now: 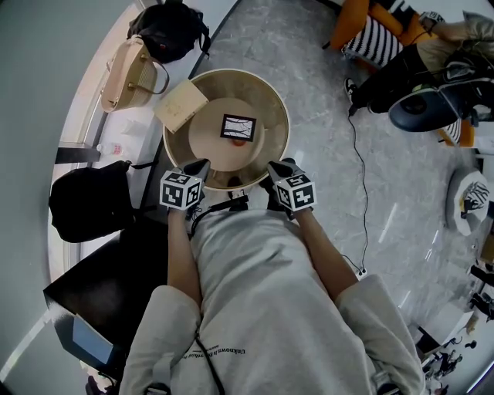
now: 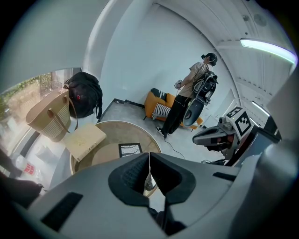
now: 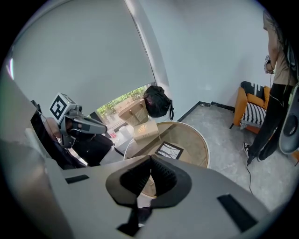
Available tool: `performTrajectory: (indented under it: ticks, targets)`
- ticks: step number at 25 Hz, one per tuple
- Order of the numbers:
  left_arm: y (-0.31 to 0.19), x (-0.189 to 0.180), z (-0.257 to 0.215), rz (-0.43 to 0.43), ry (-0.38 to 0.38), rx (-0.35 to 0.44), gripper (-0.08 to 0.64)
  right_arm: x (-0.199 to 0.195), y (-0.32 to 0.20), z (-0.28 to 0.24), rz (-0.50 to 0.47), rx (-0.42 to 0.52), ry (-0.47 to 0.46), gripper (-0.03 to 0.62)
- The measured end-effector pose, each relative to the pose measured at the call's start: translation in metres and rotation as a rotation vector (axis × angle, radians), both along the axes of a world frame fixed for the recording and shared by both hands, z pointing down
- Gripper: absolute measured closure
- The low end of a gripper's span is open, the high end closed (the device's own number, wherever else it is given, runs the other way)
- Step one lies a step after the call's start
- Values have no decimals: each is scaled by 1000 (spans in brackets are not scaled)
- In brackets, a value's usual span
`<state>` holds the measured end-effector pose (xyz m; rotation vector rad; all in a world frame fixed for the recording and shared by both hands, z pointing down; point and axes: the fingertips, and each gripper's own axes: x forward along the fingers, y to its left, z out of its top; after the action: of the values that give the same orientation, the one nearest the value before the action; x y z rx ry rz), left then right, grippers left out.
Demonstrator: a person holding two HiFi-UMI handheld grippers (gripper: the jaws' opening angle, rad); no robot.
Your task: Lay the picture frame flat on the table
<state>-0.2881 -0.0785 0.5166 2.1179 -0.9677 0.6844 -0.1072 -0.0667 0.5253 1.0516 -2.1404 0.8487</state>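
The picture frame (image 1: 238,128), dark-edged with a pale picture, lies flat near the middle of the round tan table (image 1: 274,100). It also shows flat in the left gripper view as the frame (image 2: 130,149), and in the right gripper view as the frame (image 3: 168,150). My left gripper (image 1: 202,164) hovers at the table's near edge, left of the frame, with its jaws shut and empty (image 2: 149,156). My right gripper (image 1: 279,166) sits at the near edge on the right, also shut on nothing (image 3: 151,158). Neither gripper touches the frame.
A light wooden box (image 1: 181,105) rests on the table's far-left rim. A beige tote bag (image 1: 127,73) and a black backpack (image 1: 170,29) sit beyond it by the window. Another black bag (image 1: 85,200) lies at my left. A person (image 2: 187,100) stands near an orange chair (image 1: 370,23).
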Motion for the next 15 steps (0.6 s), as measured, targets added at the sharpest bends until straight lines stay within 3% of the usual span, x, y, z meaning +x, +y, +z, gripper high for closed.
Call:
performTrajectory:
  ticks: [15]
  targets:
    - [14,-8,11,4,5,-18,537,-9,7,8,5,-7,2,558]
